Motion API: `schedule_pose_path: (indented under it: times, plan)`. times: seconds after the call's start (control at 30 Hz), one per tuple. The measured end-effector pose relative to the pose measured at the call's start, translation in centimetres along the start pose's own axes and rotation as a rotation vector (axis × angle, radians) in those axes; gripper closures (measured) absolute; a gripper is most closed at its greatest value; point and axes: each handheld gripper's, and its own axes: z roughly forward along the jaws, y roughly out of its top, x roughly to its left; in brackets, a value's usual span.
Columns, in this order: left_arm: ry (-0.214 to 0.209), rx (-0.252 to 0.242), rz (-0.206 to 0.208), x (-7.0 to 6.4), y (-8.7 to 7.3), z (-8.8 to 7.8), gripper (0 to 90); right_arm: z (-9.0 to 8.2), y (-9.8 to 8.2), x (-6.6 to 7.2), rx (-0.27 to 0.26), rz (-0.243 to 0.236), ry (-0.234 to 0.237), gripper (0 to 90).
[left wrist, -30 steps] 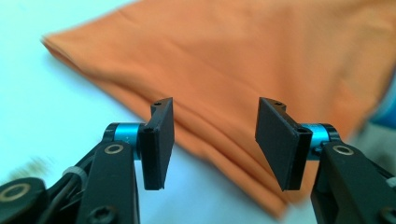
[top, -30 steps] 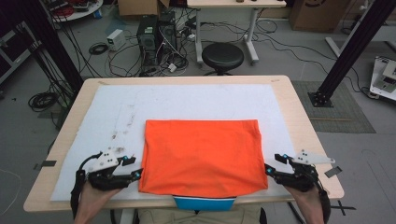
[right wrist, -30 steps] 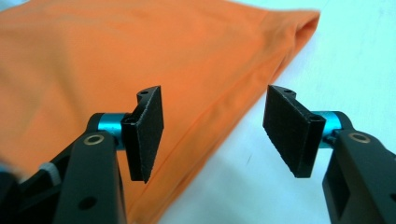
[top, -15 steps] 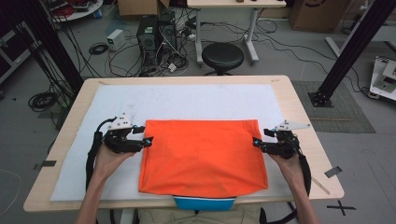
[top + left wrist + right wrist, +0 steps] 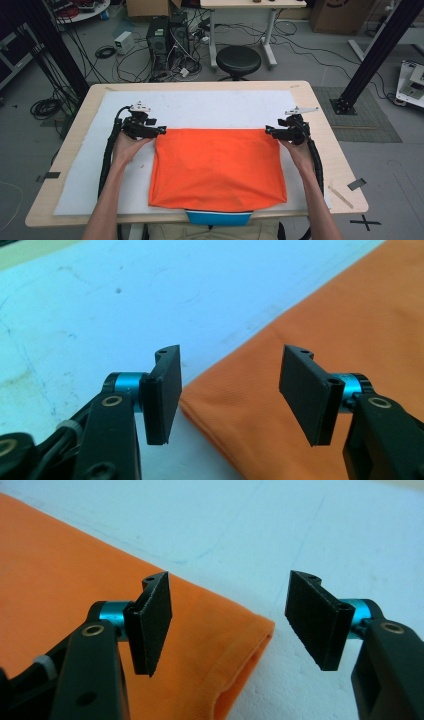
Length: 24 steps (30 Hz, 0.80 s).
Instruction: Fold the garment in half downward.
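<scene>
The folded orange cloth (image 5: 218,167), soft and limp, lies flat on the surface (image 5: 200,107); each hand-held gripper, left (image 5: 161,132) and right (image 5: 269,131), stands wide open and empty at a far corner, the sensible grip point.

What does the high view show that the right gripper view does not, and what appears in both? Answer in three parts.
High view alone: the whole orange cloth folded into a rectangle, both hands, the left gripper at its far left corner, the wooden table edge and the stool beyond.
Right gripper view alone: the layered fold at the cloth's corner, seen between open jaws.
Both: the orange cloth, the white mat and the right gripper.
</scene>
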Motion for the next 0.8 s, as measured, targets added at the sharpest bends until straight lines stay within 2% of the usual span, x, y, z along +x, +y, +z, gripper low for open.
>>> schedule_pose_path:
  times: [0.1, 0.13, 0.3, 0.37, 0.4, 0.5, 0.57, 0.63, 0.67, 0.7, 0.77, 0.8]
  plan:
    - [-0.021, 0.050, -0.048, 1.3, -0.9, 1.5, 42.6, 0.7, -0.4, -0.6, 0.031, 0.012, -0.002, 39.7]
    - [-0.008, 0.074, -0.054, 1.5, -1.1, 1.8, 43.1, 0.8, -0.4, -0.7, 0.038, 0.015, 0.001, 39.6]
    - [-0.030, 0.078, -0.035, 1.4, -1.3, 2.6, 45.9, 1.5, -0.6, -1.4, 0.055, 0.029, 0.037, 40.5]
    - [-0.023, 0.088, -0.020, 1.3, -1.4, 2.9, 49.1, 1.9, -0.8, -1.7, 0.072, 0.029, 0.035, 40.5]
    - [-0.018, 0.088, -0.012, 1.3, -1.4, 2.8, 49.8, 2.2, -0.9, -1.8, 0.085, 0.044, 0.041, 40.5]
    - [-0.013, 0.086, -0.003, 1.3, -1.4, 2.8, 55.6, 2.9, -1.3, -2.3, 0.115, 0.067, 0.059, 42.6]
    - [-0.030, 0.083, -0.009, 1.4, -1.5, 2.7, 62.0, 3.4, -1.5, -2.5, 0.133, 0.083, 0.073, 44.0]
    - [-0.044, 0.082, -0.004, 1.4, -1.5, 2.6, 68.1, 3.3, -1.5, -2.4, 0.133, 0.066, 0.059, 51.7]
    - [-0.055, 0.085, 0.001, 1.4, -1.5, 2.6, 71.5, 3.3, -1.4, -2.3, 0.133, 0.051, 0.066, 59.1]
    - [-0.062, 0.086, 0.005, 1.2, -1.5, 2.6, 74.9, 3.3, -1.4, -2.1, 0.141, 0.044, 0.071, 62.7]
    - [-0.045, 0.078, 0.033, 0.7, -1.6, 2.6, 80.7, 3.4, -1.3, -1.6, 0.157, 0.012, 0.064, 76.7]
    - [-0.039, 0.071, 0.036, 0.5, -1.7, 2.6, 81.9, 3.4, -1.2, -1.4, 0.158, -0.002, 0.078, 80.3]
